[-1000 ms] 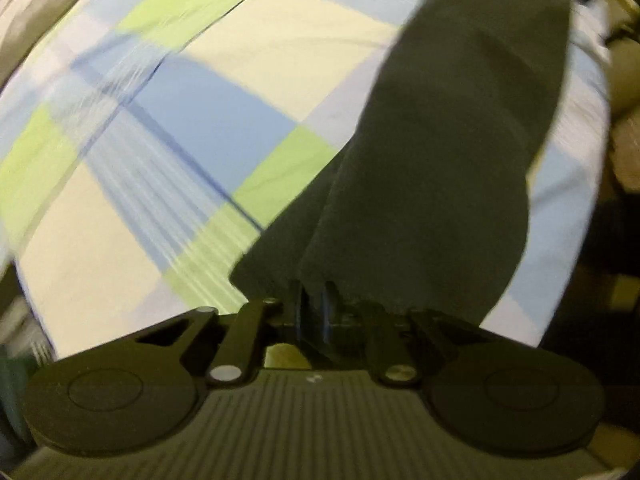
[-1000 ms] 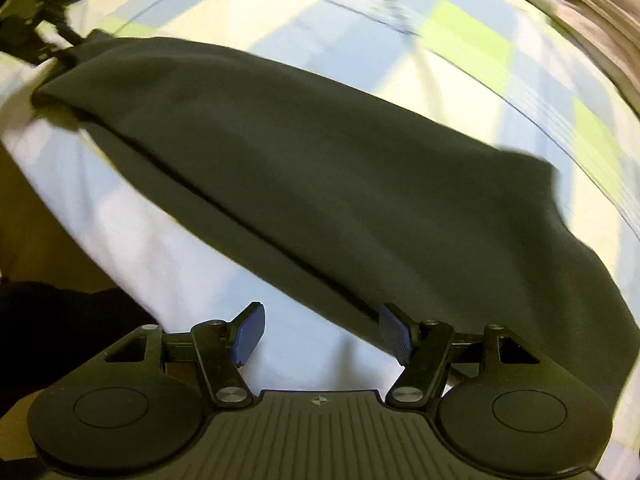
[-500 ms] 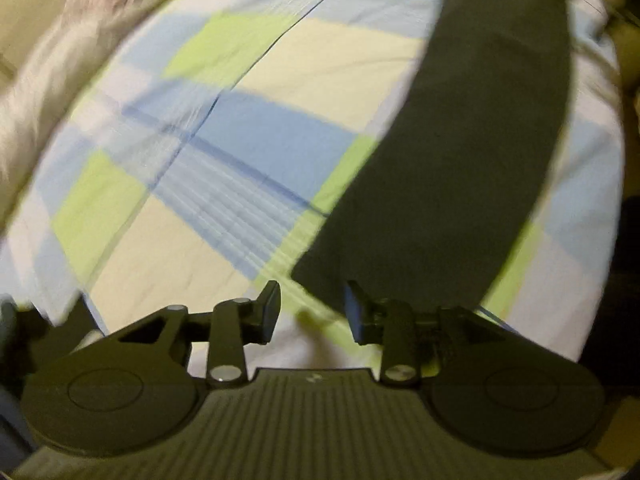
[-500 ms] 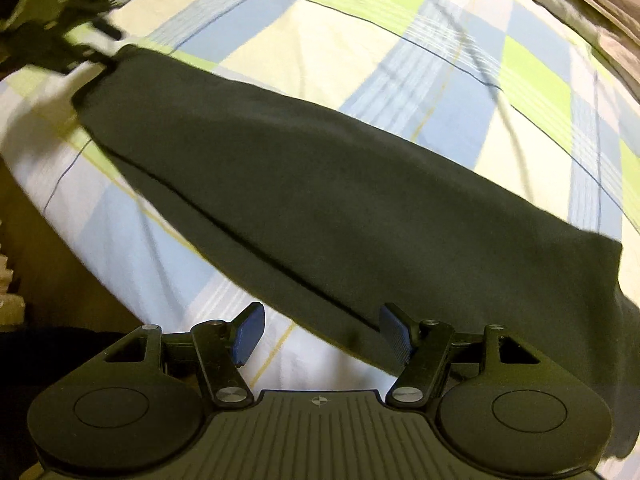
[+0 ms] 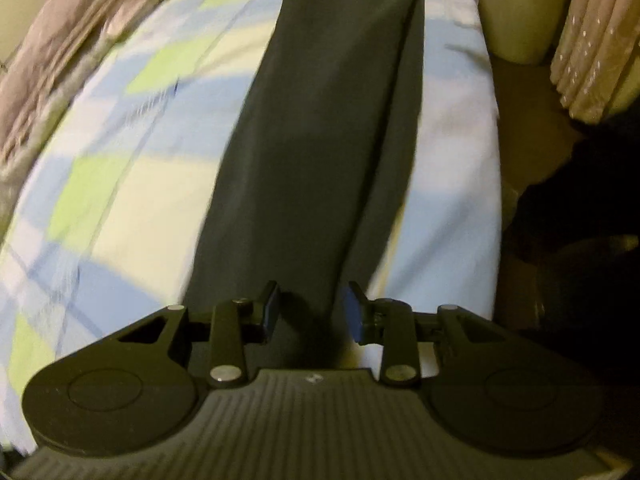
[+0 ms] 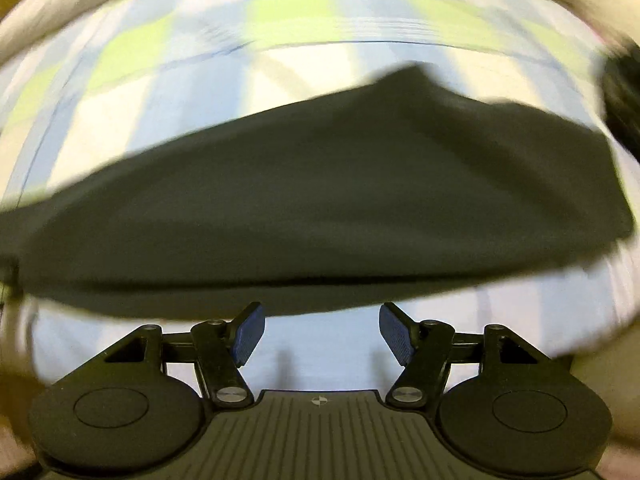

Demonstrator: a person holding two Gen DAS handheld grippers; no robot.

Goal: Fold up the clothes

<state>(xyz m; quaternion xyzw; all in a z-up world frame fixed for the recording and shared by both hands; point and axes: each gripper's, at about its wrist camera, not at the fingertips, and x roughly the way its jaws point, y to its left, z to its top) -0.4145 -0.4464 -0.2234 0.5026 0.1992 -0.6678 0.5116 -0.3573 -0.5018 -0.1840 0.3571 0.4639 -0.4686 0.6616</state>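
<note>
Left hand-held gripper (image 5: 312, 312): jaws parted to a narrow gap, blue pads bare, nothing pinched. Opened within the last second, since settled at this gap; near end of the dark garment (image 5: 320, 152) seen in the gap between the pads but not pressed by either. Aimed steeply down at the bed.

Right hand-held gripper (image 6: 322, 334): jaws spread wide, blue ribbed pads well apart, only pale sheet visible between them. Long lower edge of the dark garment (image 6: 320, 200) just beyond the fingertips, not touched.

Dark garment: lying flat on the bed as a long, narrow, dark grey-green strip. In the left wrist view, running straight away from the gripper toward the far edge of the bed, with a lengthwise fold or seam along its right side. In the right wrist view, stretched crosswise from left to right, wider at the right end, with a small raised corner on its upper edge.

Bed sheet (image 5: 120, 184): checked in pale blue, lime green and cream with thin dark lines, blurred in both views. Plain pale section of the sheet on the side nearest the bed edge.

Further out in the left wrist view: pinkish-grey quilt (image 5: 52, 64) bunched along the far left of the bed, pale bin (image 5: 520, 12) on the floor beyond the right edge, light curtain (image 5: 592, 36) beside it.
</note>
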